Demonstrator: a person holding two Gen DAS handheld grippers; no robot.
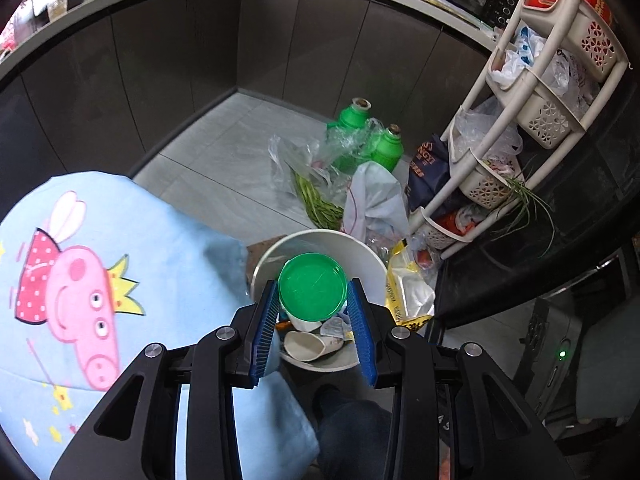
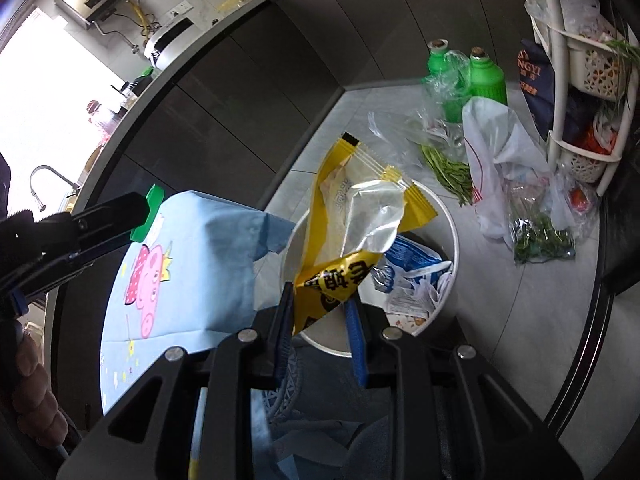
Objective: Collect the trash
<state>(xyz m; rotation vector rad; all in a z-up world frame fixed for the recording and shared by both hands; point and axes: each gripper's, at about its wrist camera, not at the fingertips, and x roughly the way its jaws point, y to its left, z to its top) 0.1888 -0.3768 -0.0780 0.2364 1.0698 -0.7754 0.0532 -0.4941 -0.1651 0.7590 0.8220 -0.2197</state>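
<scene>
Right wrist view: your right gripper (image 2: 320, 320) clamps a yellow wrapper (image 2: 352, 216) over the half-filled bin (image 2: 454, 236); your left gripper (image 1: 314, 316) pinches a green lid (image 1: 312, 286); both undropped.

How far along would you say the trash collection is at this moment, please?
Partly done: the white bin already holds a crushed paper cup and wrappers. In hand: the left gripper grips a green lid, the right gripper a yellow snack wrapper, both above the bin. Left: dropping them in; plastic bags lie on the floor.
</scene>
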